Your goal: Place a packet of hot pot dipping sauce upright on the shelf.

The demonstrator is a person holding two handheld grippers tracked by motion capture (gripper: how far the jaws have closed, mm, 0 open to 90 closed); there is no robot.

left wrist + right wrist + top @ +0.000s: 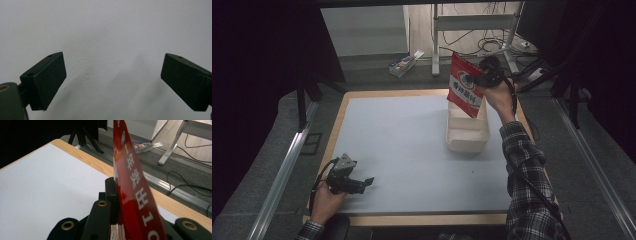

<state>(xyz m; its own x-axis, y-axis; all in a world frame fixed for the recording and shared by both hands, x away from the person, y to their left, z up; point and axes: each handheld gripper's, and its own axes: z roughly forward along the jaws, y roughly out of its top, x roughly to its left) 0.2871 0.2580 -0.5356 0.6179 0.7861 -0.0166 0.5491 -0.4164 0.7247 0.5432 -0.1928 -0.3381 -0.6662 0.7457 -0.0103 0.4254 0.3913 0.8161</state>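
Red snack bag (pixel 465 85) hung tilted above the white bin's (pixel 467 134) far end, lower corner dipping toward it. Right tool (pixel 482 80) pinched the bag's edge. Left tool (pixel 368 182) rested on the worktop (pixel 407 150), well apart from the bin, jaws spread

The worktop (pixel 402 145) is a pale grey-white sheet framed by a light wooden edge — the wood shows along the far, near and side borders. A white rectangular bin (pixel 467 131) stands on it at the far right, its long side running near to far. At the near left corner the left hand-held gripper (pixel 368 182) rests low on the sheet.
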